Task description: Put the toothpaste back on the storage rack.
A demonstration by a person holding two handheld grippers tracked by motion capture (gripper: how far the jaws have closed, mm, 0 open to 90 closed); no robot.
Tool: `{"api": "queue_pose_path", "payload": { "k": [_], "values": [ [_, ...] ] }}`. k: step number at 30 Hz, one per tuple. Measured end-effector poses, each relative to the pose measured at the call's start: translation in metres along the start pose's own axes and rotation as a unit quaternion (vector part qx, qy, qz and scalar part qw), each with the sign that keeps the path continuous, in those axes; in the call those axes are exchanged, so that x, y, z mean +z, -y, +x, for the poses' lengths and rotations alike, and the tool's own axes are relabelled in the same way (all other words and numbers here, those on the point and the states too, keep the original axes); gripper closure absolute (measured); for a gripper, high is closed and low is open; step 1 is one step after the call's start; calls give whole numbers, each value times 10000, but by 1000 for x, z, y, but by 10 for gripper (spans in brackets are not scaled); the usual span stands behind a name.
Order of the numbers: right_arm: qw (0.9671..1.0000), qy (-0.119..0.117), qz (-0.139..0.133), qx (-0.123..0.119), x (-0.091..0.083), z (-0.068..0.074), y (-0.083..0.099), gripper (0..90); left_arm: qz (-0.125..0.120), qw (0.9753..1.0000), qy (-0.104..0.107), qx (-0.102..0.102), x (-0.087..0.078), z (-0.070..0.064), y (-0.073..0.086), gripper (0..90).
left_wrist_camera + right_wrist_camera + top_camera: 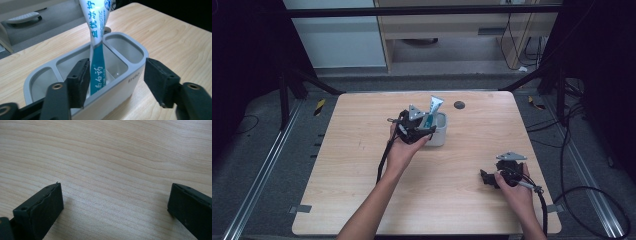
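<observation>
Toothpaste tube (97, 45) upright in holder (130, 80).

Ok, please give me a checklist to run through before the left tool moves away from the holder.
1. Tube is inside the holder, middle compartment: ok.
2. Left tool is open and has let go of the tube: cannot tell, one jaw is still very near or touching it.
3. Tube stands by itself: cannot tell, it leans.
4. Holder is upright on the table: ok.
5. Right tool is open, holds nothing and is far from the holder: ok.
</observation>
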State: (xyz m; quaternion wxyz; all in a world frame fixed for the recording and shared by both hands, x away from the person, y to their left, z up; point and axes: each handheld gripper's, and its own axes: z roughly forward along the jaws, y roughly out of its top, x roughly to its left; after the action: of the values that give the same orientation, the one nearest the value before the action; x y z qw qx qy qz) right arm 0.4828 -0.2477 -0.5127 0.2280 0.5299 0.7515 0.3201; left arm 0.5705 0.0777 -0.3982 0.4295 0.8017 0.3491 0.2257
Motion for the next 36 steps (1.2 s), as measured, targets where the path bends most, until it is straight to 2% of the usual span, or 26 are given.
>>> {"api": "queue_pose_path", "payload": {
  "k": [2, 14, 15, 22, 25, 30, 36],
  "values": [
    [10000, -3, -5, -16, 0, 0, 0, 3, 50, 9999, 131, -58, -1, 1, 1, 310],
    [10000, -17, -1, -9, 1, 0, 0, 4, 231, 9997, 79, 38, -9, -3, 1, 139],
    [10000, -13, 0, -9, 0, 0, 0, 5, 327, 9994, 77, 16, -10, -2, 3, 122],
    [10000, 15, 0, 7, 0, 1, 0, 5, 363, 9993, 70, 18, -23, 2, 9, 90],
    [10000, 14, 0, 4, 0, 1, 0, 5, 347, 9994, 48, -12, -29, 8, 14, 90],
    [10000, 14, 0, 8, 0, 1, 0, 5, 453, 9990, -54, -11, -40, 20, 23, 87],
    [10000, 14, -1, 8, 0, 1, 0, 5, 498, 9987, -73, -13, -49, 27, 28, 78]
  ]
}}
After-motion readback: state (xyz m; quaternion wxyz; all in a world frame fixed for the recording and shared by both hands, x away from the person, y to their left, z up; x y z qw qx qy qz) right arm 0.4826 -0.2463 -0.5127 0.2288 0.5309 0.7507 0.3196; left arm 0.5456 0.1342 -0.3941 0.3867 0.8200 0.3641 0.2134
